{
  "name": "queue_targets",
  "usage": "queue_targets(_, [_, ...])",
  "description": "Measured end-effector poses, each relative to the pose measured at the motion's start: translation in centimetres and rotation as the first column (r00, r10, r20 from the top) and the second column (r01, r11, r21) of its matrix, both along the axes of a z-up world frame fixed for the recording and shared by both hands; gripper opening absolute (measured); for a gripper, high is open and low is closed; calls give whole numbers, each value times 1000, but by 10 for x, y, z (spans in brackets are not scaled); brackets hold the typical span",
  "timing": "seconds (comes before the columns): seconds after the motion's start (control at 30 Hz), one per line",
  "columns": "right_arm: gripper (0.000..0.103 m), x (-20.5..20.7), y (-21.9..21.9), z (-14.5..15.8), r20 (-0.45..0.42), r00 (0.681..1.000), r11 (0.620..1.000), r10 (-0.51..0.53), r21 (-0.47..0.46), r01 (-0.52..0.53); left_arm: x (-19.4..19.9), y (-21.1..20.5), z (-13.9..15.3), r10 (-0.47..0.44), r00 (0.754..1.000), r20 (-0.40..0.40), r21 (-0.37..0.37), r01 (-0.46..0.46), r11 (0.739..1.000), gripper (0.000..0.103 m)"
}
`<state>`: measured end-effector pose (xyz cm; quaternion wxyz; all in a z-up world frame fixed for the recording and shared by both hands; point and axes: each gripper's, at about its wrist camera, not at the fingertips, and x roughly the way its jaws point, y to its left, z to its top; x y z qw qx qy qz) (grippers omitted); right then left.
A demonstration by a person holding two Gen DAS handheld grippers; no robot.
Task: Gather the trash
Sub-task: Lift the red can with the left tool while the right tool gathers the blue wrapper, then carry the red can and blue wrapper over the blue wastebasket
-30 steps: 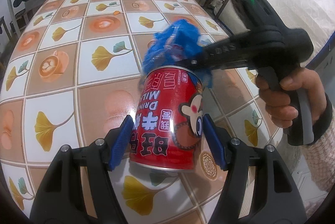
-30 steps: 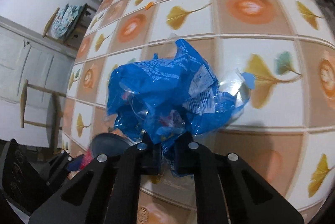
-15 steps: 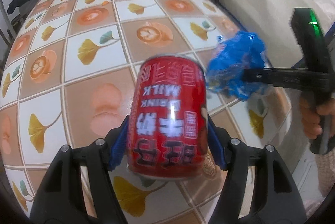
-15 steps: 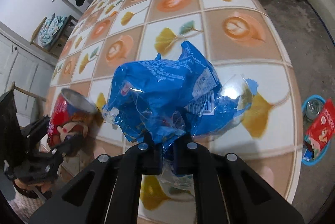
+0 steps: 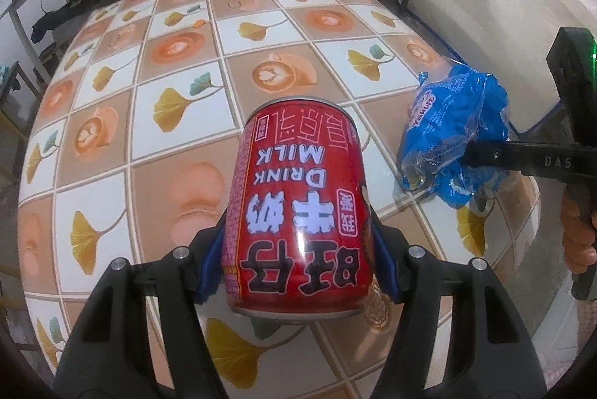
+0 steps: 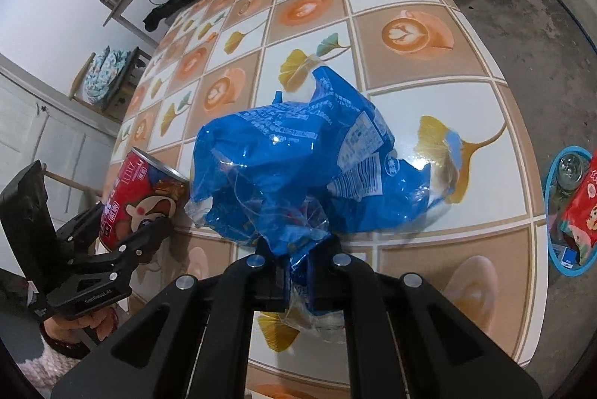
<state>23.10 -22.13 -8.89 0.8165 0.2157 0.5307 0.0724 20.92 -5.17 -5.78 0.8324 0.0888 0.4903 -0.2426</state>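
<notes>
You get even, fairly bright indoor light in both views, with soft shadows only. Glare streaks down the can front, and the tablecloth shines white just right of it. In the right wrist view, specular spots sit on the wrapper and a white sheen on the cloth beside it. Both frames are sharp, with no motion blur. Fisheye bending curves the table edges strongly, and the corners fall to black vignette.
</notes>
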Motion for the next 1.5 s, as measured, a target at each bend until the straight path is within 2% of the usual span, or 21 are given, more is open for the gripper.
queue_targets(0.77, [6,-8,-2,33,77,997,1000,6,16,-7,-13,-3,25,-3,996,93,24,1,1000,62])
queue_targets(1.23, [6,-26,-12,54,141,990,1000,-9,23,6,-28,-10,43,-13,990,141,24,10,1000,62])
queue_targets(1.37, [6,-38,-30,74,194,980,999,-47,4,47,-31,-20,56,-50,986,156,5,50,999,62])
queue_targets(1.5, [6,-67,-69,108,280,950,988,-137,-35,152,-34,-43,79,-111,972,208,-16,116,993,62])
